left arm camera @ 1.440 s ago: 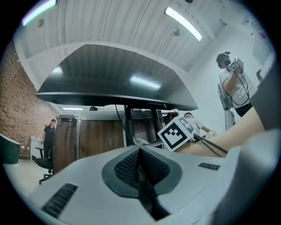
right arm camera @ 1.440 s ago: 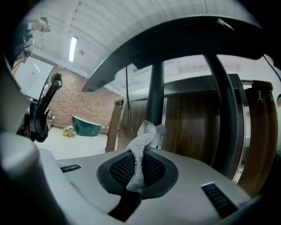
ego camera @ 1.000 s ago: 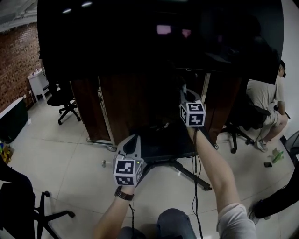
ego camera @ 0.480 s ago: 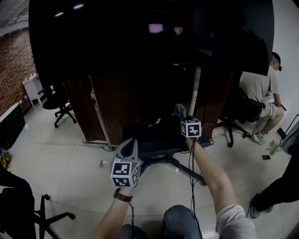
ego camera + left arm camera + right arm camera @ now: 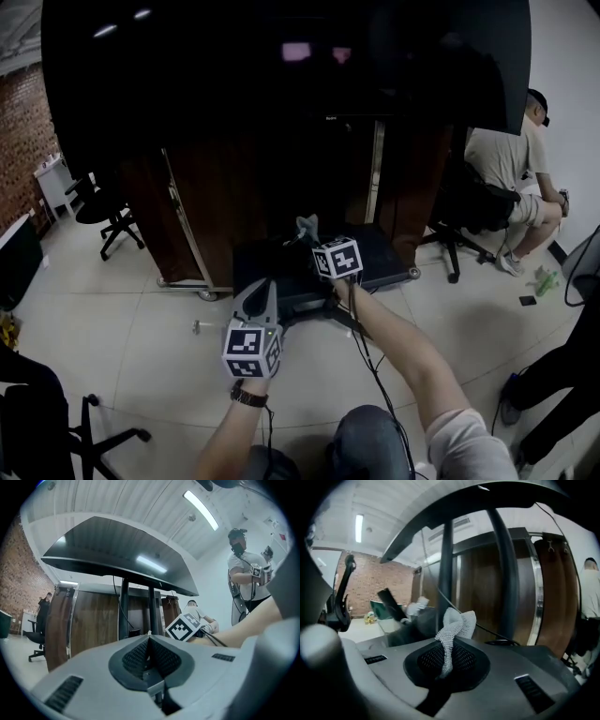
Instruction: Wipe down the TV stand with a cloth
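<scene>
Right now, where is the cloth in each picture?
Head view: cloth at centre, poking up from the right tool.
Left gripper view: not visible.
Right gripper view: centre, pinched in that tool's jaws.
Shared landmark: the brown wooden cabinet behind.

right hand-held gripper (image 5: 446, 660) | clamped on cloth (image 5: 454, 629) | wood panels (image 5: 485, 597) behind
</scene>
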`<state>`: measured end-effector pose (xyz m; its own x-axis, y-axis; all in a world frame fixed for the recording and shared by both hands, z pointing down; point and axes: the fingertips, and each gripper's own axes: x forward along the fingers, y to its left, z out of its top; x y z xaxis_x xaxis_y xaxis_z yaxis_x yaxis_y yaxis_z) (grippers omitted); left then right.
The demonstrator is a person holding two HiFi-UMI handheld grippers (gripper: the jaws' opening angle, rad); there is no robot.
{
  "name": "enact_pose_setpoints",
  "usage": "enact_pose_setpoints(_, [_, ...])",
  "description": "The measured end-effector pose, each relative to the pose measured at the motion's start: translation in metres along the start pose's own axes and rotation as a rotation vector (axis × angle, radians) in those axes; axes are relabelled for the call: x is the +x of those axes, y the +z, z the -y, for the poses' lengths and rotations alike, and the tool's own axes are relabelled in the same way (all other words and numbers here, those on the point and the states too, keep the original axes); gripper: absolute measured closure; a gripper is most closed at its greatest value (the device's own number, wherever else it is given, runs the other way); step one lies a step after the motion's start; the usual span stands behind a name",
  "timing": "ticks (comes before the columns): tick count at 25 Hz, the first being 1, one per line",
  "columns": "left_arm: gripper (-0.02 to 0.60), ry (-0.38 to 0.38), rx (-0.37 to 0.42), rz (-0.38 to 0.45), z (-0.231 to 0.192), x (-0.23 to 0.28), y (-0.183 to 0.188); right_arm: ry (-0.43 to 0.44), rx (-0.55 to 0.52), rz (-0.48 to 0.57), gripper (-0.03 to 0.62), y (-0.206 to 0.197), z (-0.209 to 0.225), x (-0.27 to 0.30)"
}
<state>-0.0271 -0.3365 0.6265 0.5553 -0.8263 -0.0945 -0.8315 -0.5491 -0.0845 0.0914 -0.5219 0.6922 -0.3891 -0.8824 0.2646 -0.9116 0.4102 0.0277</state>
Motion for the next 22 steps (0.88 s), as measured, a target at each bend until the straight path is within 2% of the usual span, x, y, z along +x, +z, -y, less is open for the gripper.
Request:
enact_pose_setpoints(3, [0.574, -0.001, -0.002, -0.003, 0.001, -0.004, -0.004, -0.145, 0.082, -0.029, 0.566, -0.013, 0.073, -0.017])
enact_pose_setpoints(7, [0.574, -0.001, -0.011, -0.004, -0.003, -0.008, -0.007, -0.334, 0.159, -0.031, 0.566, -0.031, 0.167, -0.073])
enact_pose_setpoints(10, [0.574, -0.013, -0.013, -0.007, 0.0, -0.008, -0.008, -0.416, 0.182, 0.0, 0.566, -0.036, 0.2, -0.111])
enact_pose_setpoints(11, [0.574, -0.017, -0.013, -0.007, 0.002, -0.008, -0.008, -0.402, 0.182, 0.024, 0.566, -0.033, 0.195, -0.115])
enact_pose_setpoints(13, [0.574, -0.025, -0.014, -0.006, 0.006, -0.006, -0.008, -0.301, 0.164, 0.085, 0.566, -0.018, 0.152, -0.112])
enact_pose_setpoints(15, [0.574, -0.031, -0.013, -0.004, 0.01, -0.005, -0.009, -0.15, 0.119, 0.136, 0.566, 0.003, 0.08, -0.099])
enact_pose_setpoints(18, [0.574, -0.037, -0.012, -0.005, 0.017, -0.002, -0.011, 0.043, 0.073, 0.154, 0.566, 0.018, -0.021, -0.077])
enact_pose_setpoints(20, [0.574, -0.039, -0.013, -0.006, 0.02, -0.002, -0.012, 0.097, 0.058, 0.132, 0.566, 0.012, -0.051, -0.065])
enact_pose_setpoints(22, [0.574, -0.042, -0.008, -0.008, 0.022, -0.004, -0.012, 0.075, 0.079, 0.108, 0.566, 0.0, -0.04, -0.061])
